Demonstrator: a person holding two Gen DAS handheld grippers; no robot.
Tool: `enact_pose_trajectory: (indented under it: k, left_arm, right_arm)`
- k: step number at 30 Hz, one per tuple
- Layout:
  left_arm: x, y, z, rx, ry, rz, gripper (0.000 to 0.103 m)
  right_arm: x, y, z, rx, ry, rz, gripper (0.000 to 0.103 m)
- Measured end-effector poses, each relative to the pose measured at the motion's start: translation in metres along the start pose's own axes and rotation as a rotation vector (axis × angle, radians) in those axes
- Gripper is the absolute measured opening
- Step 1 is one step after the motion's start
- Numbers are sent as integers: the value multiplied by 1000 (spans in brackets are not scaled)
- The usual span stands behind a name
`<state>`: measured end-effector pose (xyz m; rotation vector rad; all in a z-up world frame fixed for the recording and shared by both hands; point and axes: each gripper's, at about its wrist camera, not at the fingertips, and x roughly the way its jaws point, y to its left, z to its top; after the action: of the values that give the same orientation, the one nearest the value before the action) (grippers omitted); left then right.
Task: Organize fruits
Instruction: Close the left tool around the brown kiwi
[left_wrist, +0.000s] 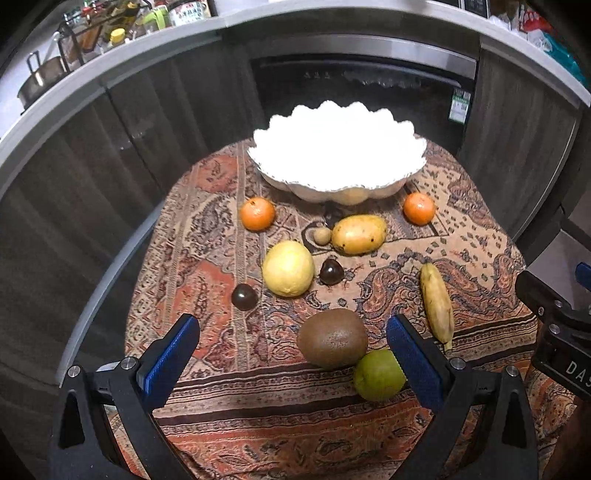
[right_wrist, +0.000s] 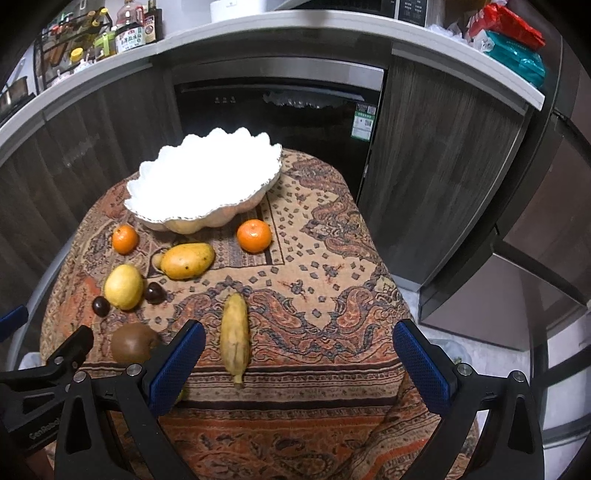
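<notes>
Right now both tools hang above the near edge of the table (left_wrist: 229, 413), each with its blue pads spread wide and nothing between them. The left hand-held gripper (left_wrist: 293, 349) has a kiwi (left_wrist: 332, 338) sitting just ahead between its fingers, and a green fruit (left_wrist: 378, 374) touching the kiwi beside the right-side finger. The right hand-held gripper (right_wrist: 299, 354) has a banana (right_wrist: 234, 338) lying lengthwise just ahead, nearer its left-side finger, stem toward the tool.

Farther out from the left tool sit two dark round fruits (left_wrist: 244, 296), one on each side of a big yellow fruit (left_wrist: 288, 268). Beyond those lies a mango (left_wrist: 359, 234) with a small tan fruit (left_wrist: 322, 235) against its left end. Two oranges (left_wrist: 257, 213) stand farther still, one at each side, well apart. At the far end of the patterned cloth rests a white scalloped bowl (left_wrist: 402, 177); its inside is washed out by glare, so I cannot tell what it holds.
</notes>
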<state>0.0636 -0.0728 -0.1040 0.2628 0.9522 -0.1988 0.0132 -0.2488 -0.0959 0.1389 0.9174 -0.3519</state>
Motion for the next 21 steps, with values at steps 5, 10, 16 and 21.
enact_pose_trajectory:
  k: [5,10,16,21]
  left_arm:
    - [23,-8,2,13,50,-10,103]
    - [45,-14,2,28,106,-27,103]
    - [70,-18,0,21,176,-48,99]
    - [85,-18,0,10,215,-72,92]
  right_arm:
    - [20,-4,0,7,37,-7,103]
    - [39,-5,0,16,75,-5,103]
    - [58,-2,-5,15,127,-3,103]
    - [68,0,-6,10,155,0,103]
